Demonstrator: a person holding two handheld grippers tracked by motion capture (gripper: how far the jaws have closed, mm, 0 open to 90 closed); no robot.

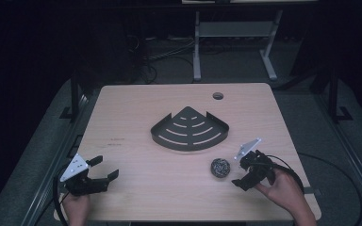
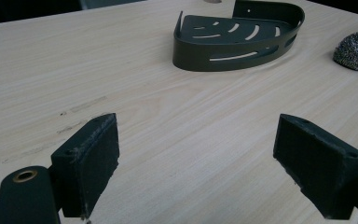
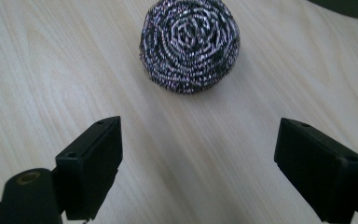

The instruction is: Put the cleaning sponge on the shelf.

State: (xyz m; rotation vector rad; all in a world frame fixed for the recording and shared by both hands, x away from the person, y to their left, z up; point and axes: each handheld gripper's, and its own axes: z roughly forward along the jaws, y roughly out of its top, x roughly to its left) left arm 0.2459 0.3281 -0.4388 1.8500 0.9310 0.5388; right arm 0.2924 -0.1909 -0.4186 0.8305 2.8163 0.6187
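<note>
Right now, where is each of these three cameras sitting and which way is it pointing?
High view: above the person's side, looking forward and down on the table; both forearms, left gripper and right gripper show.
Left gripper view: low over the table, facing the corner shelf; its open jaws show.
Right gripper view: aimed down at the steel scourer; its open jaws show.
All three share the scourer.

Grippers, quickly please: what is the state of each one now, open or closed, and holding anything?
Left gripper: open, holding nothing.
Right gripper: open, holding nothing; steel wool ball lies ahead, untouched.
</note>
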